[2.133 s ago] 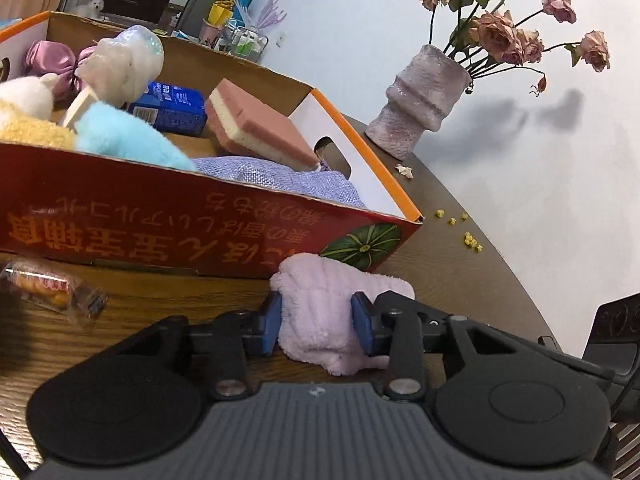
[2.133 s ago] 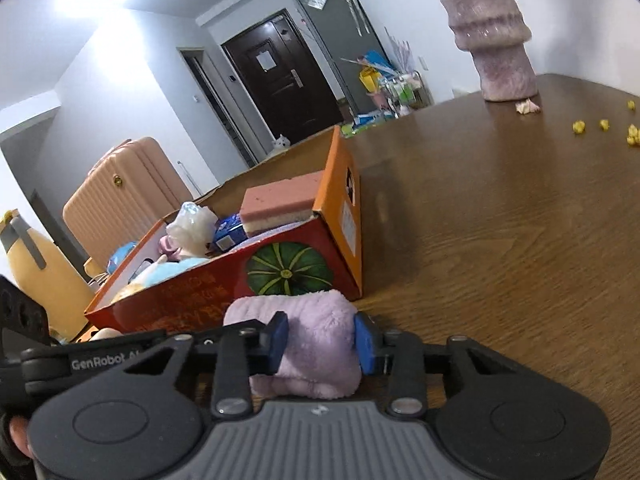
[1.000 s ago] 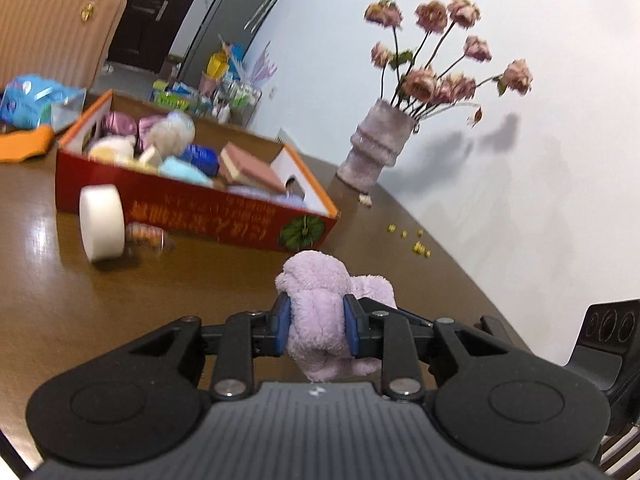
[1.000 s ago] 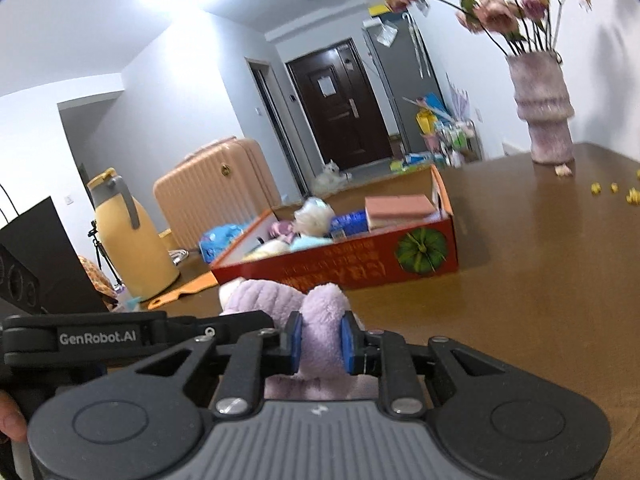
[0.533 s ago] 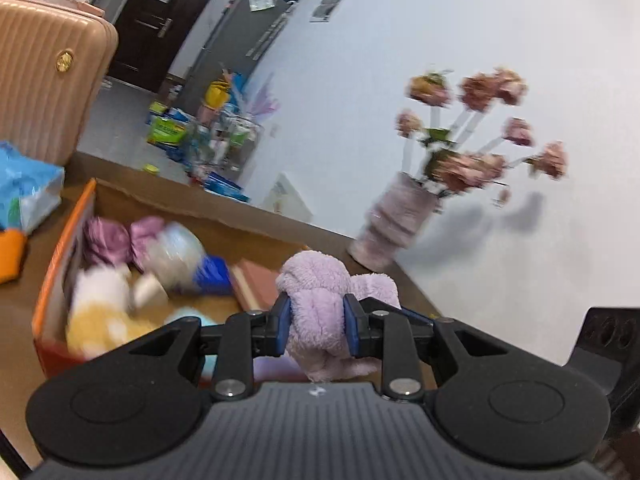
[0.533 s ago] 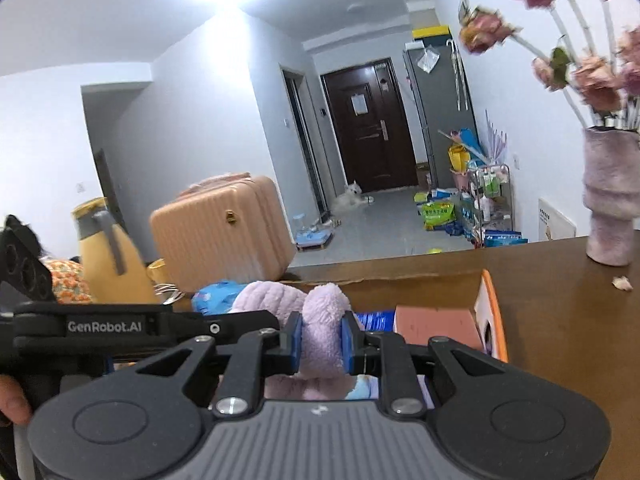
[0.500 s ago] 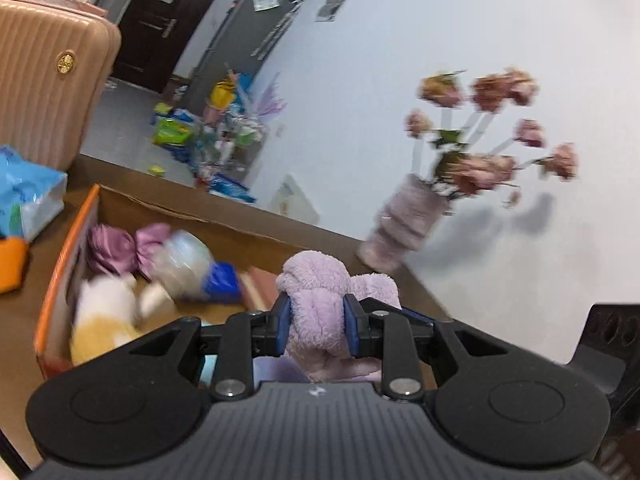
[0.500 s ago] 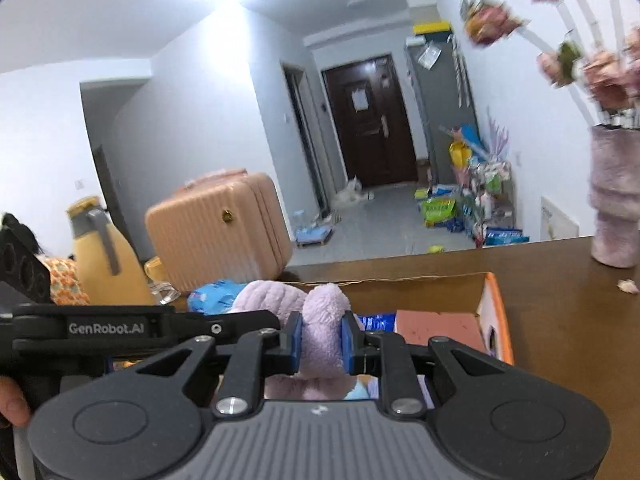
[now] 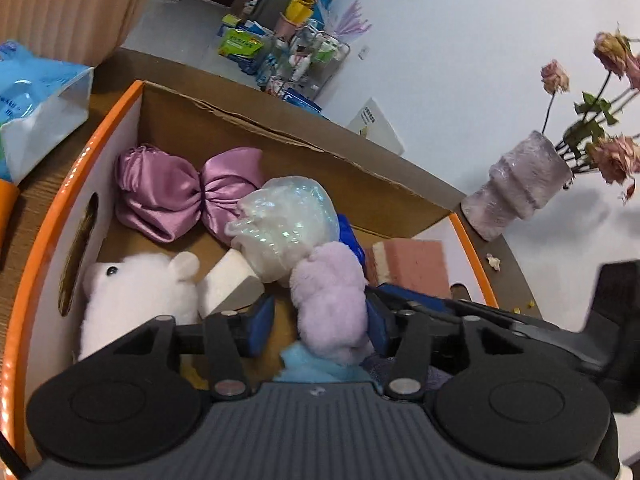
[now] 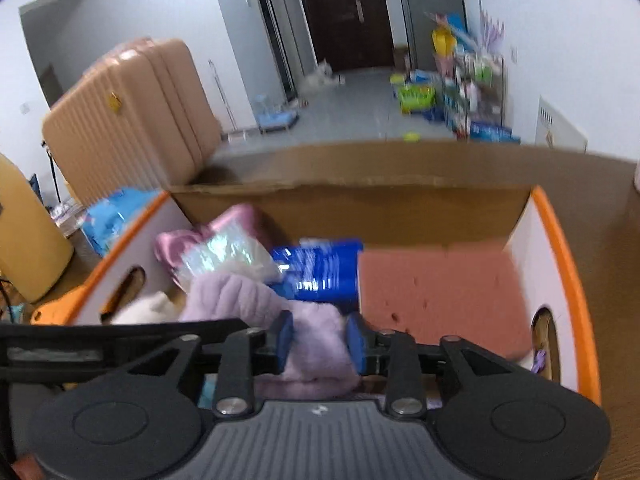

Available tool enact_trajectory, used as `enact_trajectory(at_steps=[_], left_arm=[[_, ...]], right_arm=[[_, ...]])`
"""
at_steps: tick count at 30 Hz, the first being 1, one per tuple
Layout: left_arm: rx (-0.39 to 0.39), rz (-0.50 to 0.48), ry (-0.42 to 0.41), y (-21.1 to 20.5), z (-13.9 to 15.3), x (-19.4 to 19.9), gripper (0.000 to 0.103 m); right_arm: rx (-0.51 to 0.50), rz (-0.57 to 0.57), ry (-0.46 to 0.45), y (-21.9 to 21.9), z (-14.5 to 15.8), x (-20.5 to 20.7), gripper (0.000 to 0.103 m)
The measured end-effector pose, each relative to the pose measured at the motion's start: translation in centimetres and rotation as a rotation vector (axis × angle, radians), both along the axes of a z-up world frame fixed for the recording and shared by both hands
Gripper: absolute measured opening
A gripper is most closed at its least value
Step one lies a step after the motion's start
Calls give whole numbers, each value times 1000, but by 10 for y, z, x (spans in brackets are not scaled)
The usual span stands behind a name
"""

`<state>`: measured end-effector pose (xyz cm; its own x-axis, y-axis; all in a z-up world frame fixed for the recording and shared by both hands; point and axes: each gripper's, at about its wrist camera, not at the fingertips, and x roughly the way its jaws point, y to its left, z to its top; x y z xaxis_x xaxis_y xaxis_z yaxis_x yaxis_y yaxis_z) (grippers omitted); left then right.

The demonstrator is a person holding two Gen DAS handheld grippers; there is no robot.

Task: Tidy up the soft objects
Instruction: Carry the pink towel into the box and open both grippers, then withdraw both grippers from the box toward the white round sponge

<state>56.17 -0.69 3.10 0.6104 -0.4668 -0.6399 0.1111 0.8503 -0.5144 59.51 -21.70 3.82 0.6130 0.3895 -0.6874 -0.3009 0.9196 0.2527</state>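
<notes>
lilac towel [image 9: 332, 304], orange-rimmed box [image 9: 76, 176], pink sponge [image 10: 436, 288]

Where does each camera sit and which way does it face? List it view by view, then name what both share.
Left wrist: on the left gripper, above the box, looking down into it; its fingers show, spread apart.
Right wrist: on the right gripper, lower, facing across the box towards the hallway; its fingers flank the towel.
Shared: box, towel, sponge.
</notes>
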Motion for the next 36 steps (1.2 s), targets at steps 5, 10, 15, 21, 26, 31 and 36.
enact_trajectory(at_steps=[5,10,15,21,26,31,36], left_arm=[[6,2,-34,-1,-3,-4,56],[-5,7,-26,1,6,-5,69],[15,8,-102,8,35,-28,80],[49,5,-214,22,80,-80,80],[97,14,-305,34,116,-136,81],[156,3,-417,33,139,-200,84],[235,12,-532,25,149,-264,89]], right_arm=[[21,-4,-5,-4,0,-1,30],[27,-4,-34,-6,7,-7,34],[29,7,-96,-13,37,-27,49],[32,7,-199,-29,90,-77,53],[31,-7,-279,-50,125,-128,56],[38,-19,-339,-70,146,-185,62],[50,-17,-419,-82,148,-244,72]])
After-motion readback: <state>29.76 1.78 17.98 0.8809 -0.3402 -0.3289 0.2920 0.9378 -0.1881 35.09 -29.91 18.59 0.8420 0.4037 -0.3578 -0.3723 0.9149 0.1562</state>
